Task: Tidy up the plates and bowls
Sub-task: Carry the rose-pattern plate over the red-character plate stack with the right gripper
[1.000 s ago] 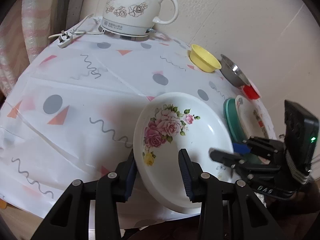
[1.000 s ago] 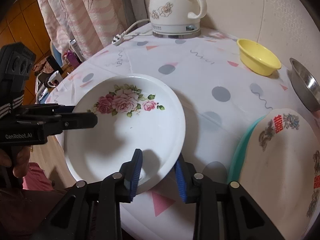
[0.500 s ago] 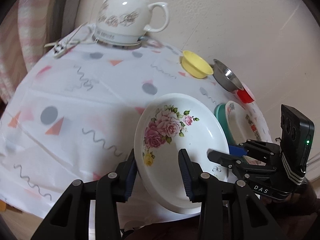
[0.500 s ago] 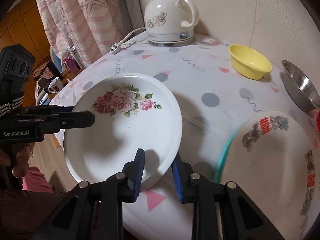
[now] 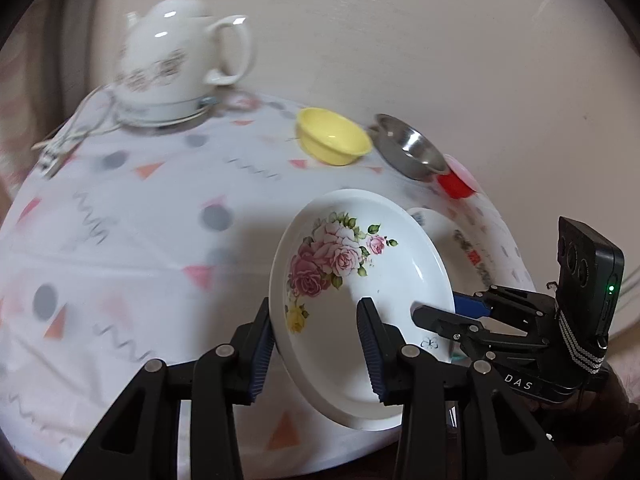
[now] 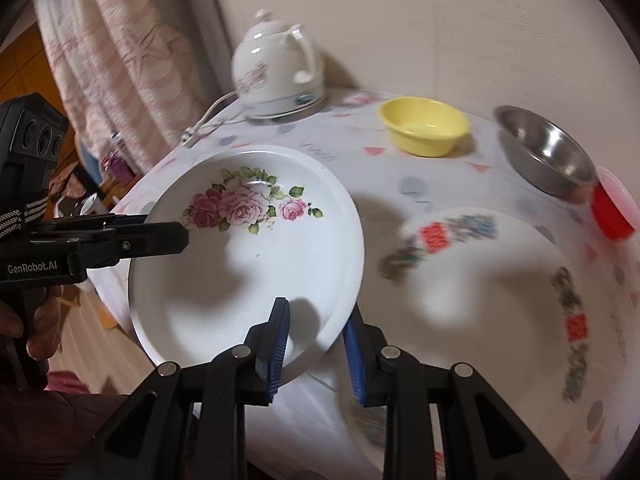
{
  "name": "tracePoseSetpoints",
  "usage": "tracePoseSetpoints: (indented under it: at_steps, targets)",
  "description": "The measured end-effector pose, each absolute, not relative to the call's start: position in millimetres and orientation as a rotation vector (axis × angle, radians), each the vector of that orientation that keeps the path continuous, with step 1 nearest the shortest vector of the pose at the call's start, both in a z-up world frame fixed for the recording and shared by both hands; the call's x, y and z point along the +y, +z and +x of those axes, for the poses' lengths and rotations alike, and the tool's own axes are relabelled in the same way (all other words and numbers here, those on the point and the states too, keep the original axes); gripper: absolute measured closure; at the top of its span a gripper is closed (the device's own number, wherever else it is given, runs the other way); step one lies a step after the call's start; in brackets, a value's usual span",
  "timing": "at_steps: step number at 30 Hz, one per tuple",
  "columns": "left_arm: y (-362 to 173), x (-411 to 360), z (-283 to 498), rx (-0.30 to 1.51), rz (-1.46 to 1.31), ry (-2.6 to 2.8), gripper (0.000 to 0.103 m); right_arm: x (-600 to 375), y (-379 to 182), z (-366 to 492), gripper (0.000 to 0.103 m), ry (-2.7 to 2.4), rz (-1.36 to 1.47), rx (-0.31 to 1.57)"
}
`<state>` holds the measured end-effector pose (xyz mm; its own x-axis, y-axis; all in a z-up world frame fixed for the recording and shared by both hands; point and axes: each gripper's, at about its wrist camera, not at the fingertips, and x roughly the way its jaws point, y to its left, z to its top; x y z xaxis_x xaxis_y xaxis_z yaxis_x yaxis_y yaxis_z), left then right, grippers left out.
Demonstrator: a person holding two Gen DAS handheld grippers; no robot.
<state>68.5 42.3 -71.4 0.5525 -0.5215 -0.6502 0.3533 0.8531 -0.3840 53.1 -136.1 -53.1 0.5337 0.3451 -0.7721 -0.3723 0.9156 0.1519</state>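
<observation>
A white rose plate (image 5: 360, 280) (image 6: 248, 256) hangs tilted above the table, held from two sides. My left gripper (image 5: 316, 320) is shut on its near-left rim, one pad under the rim and one inside. My right gripper (image 6: 316, 316) is shut on the opposite rim, and it also shows in the left wrist view as the right gripper (image 5: 440, 316). The left gripper (image 6: 160, 226) enters the right wrist view from the left. A white plate with red characters (image 6: 500, 280) (image 5: 448, 232) lies on the table right beside the held plate, partly hidden behind it.
A yellow bowl (image 6: 424, 124), a steel bowl (image 6: 548, 152) and a red bowl (image 6: 612, 208) line the far right of the table. A white floral kettle (image 6: 276, 68) with its cord stands at the back. Wall behind, curtain at left.
Both grippers have lifted the rose plate and carried it to the right, toward the plate with red characters. The right gripper's jaws closed slightly on the rim.
</observation>
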Motion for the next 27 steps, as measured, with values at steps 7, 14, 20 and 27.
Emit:
tracePoseSetpoints:
  at_steps: [7,14,20,27]
  targets:
    - [-63.0,-16.3,79.0,0.849,-0.156,-0.609,0.062,-189.3,-52.7,47.3,0.076,0.336,0.026,0.918]
    - [-72.8,-67.7,84.5,0.877,-0.138,-0.66,0.06,-235.9,-59.2,43.4,0.076,0.282,0.048,0.946]
    - [-86.9,-97.3,88.9,0.916,-0.14,-0.653,0.059,-262.1,-69.1,48.5,0.076,0.279,0.052,0.982]
    - [-89.0,-114.0,96.3,0.927,-0.124,-0.636,0.054,-275.4,-72.8,55.2,0.076,0.302,0.029,1.006]
